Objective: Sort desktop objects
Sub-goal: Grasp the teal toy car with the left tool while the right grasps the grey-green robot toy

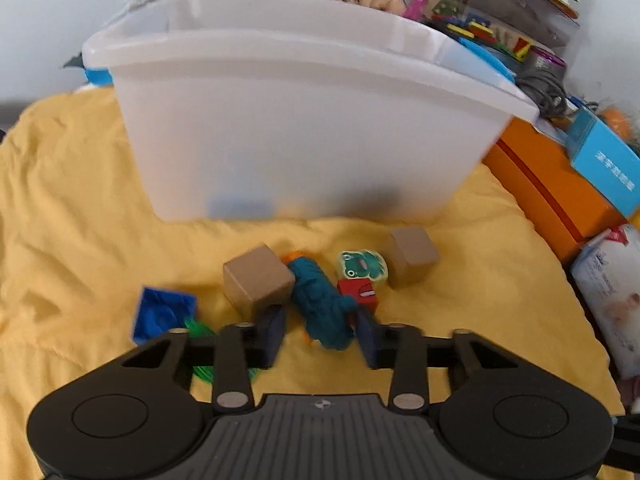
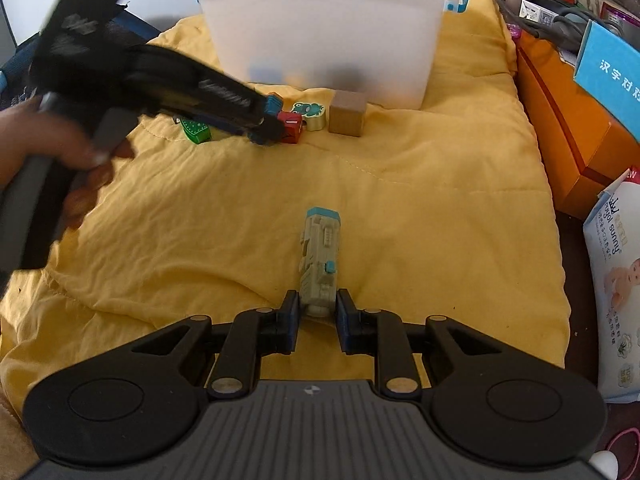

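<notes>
Right gripper [image 2: 318, 312]: fingers clamped on near end of grey toy [image 2: 320, 258], long blocky body, teal cap at far end, lying on yellow cloth [image 2: 440, 220]. Left gripper [image 1: 320, 330]: fingers closed around teal toy [image 1: 322, 304], ribbed, orange bits at ends, beside brown cube [image 1: 258, 276] and red block [image 1: 358, 294]. White bin [image 1: 296, 120] behind.

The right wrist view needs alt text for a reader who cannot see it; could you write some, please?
The right claw grips a grey-and-teal toy on a yellow cloth. Beyond, the left claw reaches among small blocks before a translucent white bin.
</notes>
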Demonstrator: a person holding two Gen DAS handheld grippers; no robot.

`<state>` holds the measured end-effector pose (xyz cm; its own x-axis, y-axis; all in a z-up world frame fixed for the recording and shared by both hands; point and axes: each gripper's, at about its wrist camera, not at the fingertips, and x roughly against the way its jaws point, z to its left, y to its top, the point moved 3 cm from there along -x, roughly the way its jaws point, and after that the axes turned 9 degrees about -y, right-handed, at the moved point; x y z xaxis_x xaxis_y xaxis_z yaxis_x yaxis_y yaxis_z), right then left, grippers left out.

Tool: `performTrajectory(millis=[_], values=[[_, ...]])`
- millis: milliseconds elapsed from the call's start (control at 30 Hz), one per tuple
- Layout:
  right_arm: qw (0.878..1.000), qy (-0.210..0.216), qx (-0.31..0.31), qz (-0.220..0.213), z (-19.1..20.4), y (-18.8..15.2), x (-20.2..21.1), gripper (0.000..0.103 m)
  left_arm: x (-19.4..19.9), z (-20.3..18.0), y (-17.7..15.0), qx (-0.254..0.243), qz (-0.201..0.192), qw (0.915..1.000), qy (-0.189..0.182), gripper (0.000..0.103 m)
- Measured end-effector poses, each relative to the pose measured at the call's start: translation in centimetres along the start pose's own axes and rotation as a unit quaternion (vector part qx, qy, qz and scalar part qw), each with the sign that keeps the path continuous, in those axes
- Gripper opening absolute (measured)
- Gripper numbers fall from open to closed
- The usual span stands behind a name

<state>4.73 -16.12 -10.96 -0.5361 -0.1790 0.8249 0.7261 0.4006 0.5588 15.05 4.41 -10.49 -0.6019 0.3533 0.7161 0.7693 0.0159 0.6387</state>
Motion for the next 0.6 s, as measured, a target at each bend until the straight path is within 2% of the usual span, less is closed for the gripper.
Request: performTrajectory(millis=[67,133,233,367,467,533,600], values=[[1.000,0.001,0.002,-0.001,0.0,-0.1,0.0,0.023,0.5,0.2,-0.1,-0.014,-0.003,0.9999,-0.006,0.026],[1.000,0.000,0.008,-0.002,0.0,-0.2,0.1,0.023,1.2,0.1,-0.8,-0.041,0.012,0.9989,-0.018,0.026],[1.000,0.005,0.010,-0.001,-0.4,-0.3,0.1,0.024,4.1,-0.7,-2.7,-0.083,0.017,0.9960,-0.028,0.026],[1.000,0.007,0.015,0.001,-0.5,-0.3,0.2,0.026,8.0,-1.0,-7.0,-0.084,0.048,0.9942,-0.048,0.027],[1.000,0.010,0.016,0.001,-0.4,-0.3,0.4,0.033,9.3,-0.6,-10.2,-0.084,0.081,0.9918,-0.053,0.028],[1.000,0.008,0.016,0.005,-0.3,-0.2,0.7,0.047,9.9,-0.2,-11.1,-0.077,0.081,0.9924,-0.051,0.030],[1.000,0.001,0.019,-0.006,-0.2,0.1,1.1,0.049,10.4,0.1,-10.8,-0.066,0.069,0.9943,-0.047,0.037]])
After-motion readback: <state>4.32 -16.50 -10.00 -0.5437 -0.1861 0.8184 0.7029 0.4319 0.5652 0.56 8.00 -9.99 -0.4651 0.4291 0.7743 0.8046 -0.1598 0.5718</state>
